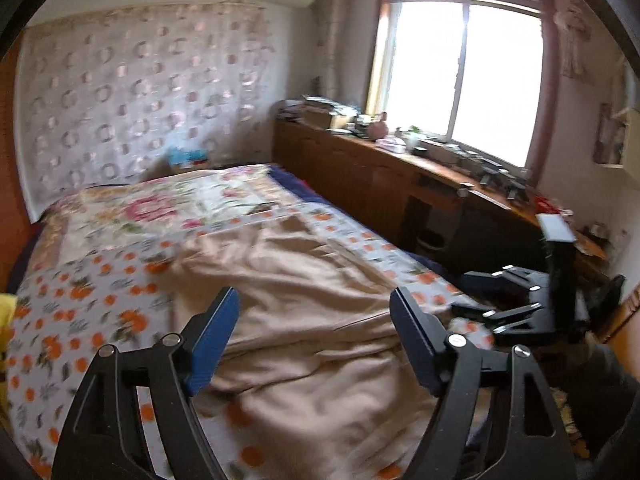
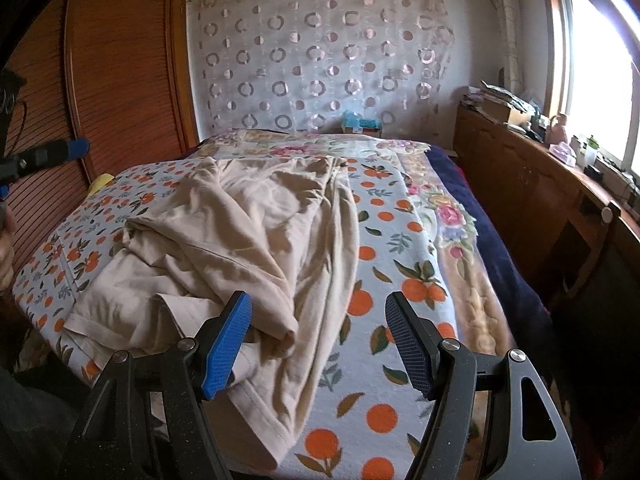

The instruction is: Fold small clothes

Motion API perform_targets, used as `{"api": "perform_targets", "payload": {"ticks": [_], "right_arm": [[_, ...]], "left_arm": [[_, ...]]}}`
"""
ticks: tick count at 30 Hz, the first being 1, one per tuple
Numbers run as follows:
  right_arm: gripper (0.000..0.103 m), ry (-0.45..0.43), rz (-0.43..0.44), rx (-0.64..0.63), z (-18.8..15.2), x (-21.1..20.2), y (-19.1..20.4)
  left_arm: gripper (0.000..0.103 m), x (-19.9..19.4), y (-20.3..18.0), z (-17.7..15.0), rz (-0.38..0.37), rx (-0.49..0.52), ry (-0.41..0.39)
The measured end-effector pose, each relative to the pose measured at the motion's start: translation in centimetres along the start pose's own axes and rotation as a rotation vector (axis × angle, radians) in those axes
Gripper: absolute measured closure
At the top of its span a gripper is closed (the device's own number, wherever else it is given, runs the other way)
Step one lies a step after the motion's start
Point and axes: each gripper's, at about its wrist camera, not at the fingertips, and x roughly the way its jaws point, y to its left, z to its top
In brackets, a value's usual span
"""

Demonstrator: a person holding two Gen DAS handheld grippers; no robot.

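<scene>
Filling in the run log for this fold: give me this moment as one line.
left gripper: open, empty | right gripper: open, empty | beige garment: crumpled, unfolded on bedspread

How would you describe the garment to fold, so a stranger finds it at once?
Look at the bed, covered by a sheet printed with oranges. On it lies a crumpled beige garment, just ahead of the open right gripper. It is the only plain, unpatterned cloth there.

A garment (image 2: 224, 248) is being borne, crumpled, on the bed (image 2: 400, 264); the bed is being flanked on its right by a cabinet (image 2: 520, 184) under the window (image 1: 464, 80); a wardrobe (image 2: 120, 72) is being seen at its left.
</scene>
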Motion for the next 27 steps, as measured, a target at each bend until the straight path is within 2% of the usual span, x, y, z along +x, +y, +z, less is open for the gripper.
{"api": "perform_targets", "payload": {"ticks": [4, 12, 19, 27], "right_arm": [[0.032, -0.007, 0.013, -0.018, 0.3, 0.3, 0.6], [0.032, -0.022, 0.050, -0.086, 1.9, 1.4, 2.8], [0.032, -0.013, 0.105, -0.155, 4.2, 3.7, 4.8], [0.032, 0.011, 0.166, -0.264, 7.1, 6.7, 8.8]], "left_arm": [[0.025, -0.7, 2.6, -1.3, 0.093, -0.029, 0.001], [0.025, -1.9, 7.0, -3.4, 0.224, -0.086, 0.013], [0.025, -2.6, 9.2, -4.1, 0.268, -0.110, 0.008], [0.025, -3.1, 10.1, -4.5, 0.275, -0.123, -0.001]]}}
